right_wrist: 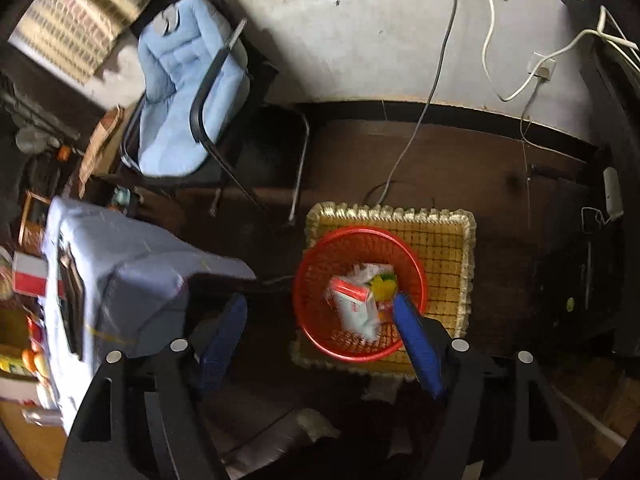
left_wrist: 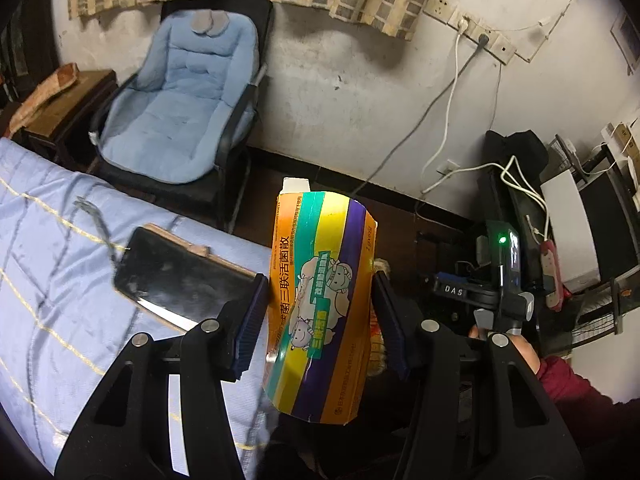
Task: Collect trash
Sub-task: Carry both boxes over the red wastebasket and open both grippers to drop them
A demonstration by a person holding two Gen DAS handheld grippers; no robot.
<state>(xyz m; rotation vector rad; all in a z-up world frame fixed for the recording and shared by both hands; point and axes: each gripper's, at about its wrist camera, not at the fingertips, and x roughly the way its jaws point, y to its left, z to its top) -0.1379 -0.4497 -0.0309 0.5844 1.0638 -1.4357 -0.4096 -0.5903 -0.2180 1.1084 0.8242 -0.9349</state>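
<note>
Between the blue pads of the left gripper (left_wrist: 320, 316), in the left wrist view, a striped orange, green, yellow and purple carton (left_wrist: 320, 304) is clamped upright, a white flap showing at its top. To its left a dark phone (left_wrist: 180, 280) lies on the pale blue quilt of the bed (left_wrist: 48, 240), and beyond stands a black chair with a light blue cushion (left_wrist: 180, 92). At lower right a hand (left_wrist: 516, 348) in a dark red sleeve grips the other tool. In the right wrist view, the right gripper (right_wrist: 320, 340) hangs with its jaws apart and nothing between them, just above a red mesh basket (right_wrist: 316, 320) that sits on a yellow woven mat (right_wrist: 448, 248) on the dark floor. A white and red packet (right_wrist: 356, 304) and a yellow wrapper (right_wrist: 382, 286) lie inside the basket.
</note>
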